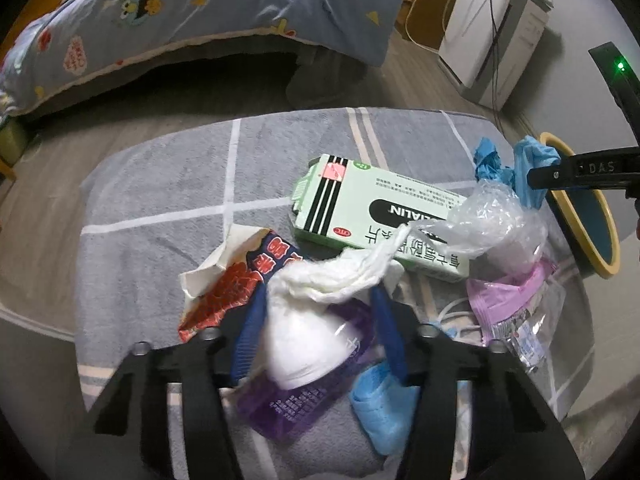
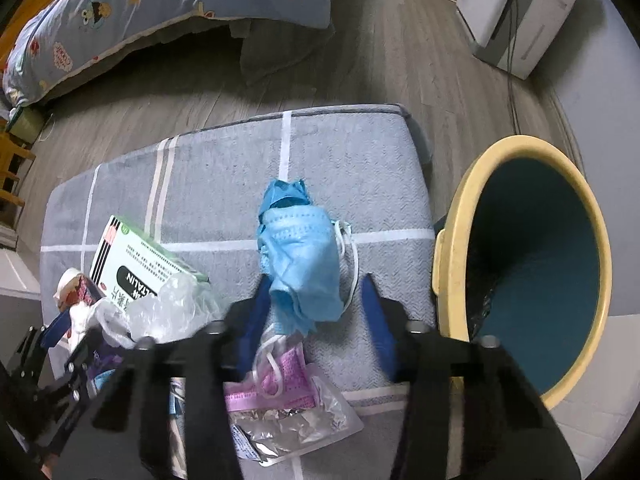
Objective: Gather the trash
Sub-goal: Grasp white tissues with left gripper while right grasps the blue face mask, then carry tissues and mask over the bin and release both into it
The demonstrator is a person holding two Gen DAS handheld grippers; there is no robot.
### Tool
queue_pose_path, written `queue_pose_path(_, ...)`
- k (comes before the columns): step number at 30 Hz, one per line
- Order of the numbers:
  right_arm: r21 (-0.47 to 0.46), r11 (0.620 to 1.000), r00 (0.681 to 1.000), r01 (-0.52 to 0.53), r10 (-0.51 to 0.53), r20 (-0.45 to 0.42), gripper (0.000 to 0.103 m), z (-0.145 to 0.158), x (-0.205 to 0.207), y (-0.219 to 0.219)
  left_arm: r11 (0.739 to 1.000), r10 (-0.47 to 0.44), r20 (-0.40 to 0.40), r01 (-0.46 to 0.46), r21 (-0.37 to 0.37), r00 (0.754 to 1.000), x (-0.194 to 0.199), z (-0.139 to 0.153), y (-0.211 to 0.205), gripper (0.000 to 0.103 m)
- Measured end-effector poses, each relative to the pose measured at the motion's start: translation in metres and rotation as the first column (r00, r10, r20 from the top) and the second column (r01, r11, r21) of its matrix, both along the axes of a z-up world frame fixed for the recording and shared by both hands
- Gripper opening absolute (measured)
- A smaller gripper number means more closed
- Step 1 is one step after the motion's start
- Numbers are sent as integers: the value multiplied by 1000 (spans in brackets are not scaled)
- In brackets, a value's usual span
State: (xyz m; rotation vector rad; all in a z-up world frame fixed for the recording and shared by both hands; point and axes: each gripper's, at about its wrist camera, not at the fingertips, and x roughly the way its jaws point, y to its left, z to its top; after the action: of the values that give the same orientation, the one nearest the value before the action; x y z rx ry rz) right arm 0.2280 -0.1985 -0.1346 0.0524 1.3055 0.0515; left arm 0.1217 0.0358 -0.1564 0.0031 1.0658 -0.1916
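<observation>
Trash lies on a grey checked mat (image 1: pixel 168 184). My left gripper (image 1: pixel 318 312) is open, its blue fingers on both sides of a crumpled white tissue wad (image 1: pixel 308 332) lying on a purple wrapper (image 1: pixel 296 404). My right gripper (image 2: pixel 316 300) is open, its fingers on both sides of a crumpled blue face mask (image 2: pixel 304 256); it also shows at the right edge of the left wrist view (image 1: pixel 560 172). A green medicine box (image 1: pixel 372 208) lies ahead, also in the right wrist view (image 2: pixel 136 260). The yellow-rimmed trash bin (image 2: pixel 452 264) stands right of the mat.
A red snack wrapper (image 1: pixel 224 288), clear crumpled plastic (image 1: pixel 492 220), a pink packet (image 2: pixel 280 380) and a clear foil bag (image 2: pixel 296 428) lie on the mat. A bed with a blue quilt (image 1: pixel 180 12) is behind. A white appliance with cables (image 1: pixel 492 32) stands at the back right.
</observation>
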Motion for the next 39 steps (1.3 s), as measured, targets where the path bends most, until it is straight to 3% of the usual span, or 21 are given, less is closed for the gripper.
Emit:
queue_pose_path(5,7,1000,1000,-9,9,15,9,8,-5,0,1000,-1,10,1,13,1000,0,4,-1,27)
queue_pose_path(12,33,999,996,-12,9,90,8,38,-15,-8,998,-25,84,20,60,996,-9,23,-7,19)
queue_pose_path(21,132,991,979,16,-42,198,8,91,-30,-31,995,-98,236,92,38,967,-14,113,-29,19)
queue_pose_path(25,170,985,970,21,-62,235,8,109,-36,-44,984,-175,317,164,62,932,-9,170,-44,19)
queue_pose_path(29,162,986,964,41,-82,254,8,116,-42,-63,970,-242,375,213,118,895,-8,204,-59,19)
queue_pose_path(32,144,987,960,77,-113,257,8,113,-44,-84,976,-213,402,214,42,891,-7,203,-67,19)
queue_pose_path(35,132,984,959,117,-147,242,8,105,-47,-107,967,-195,333,238,-93,923,7,183,-83,19)
queue_pose_path(39,134,976,955,171,-197,221,8,97,-50,-137,948,-297,336,318,-9,894,12,174,-123,20)
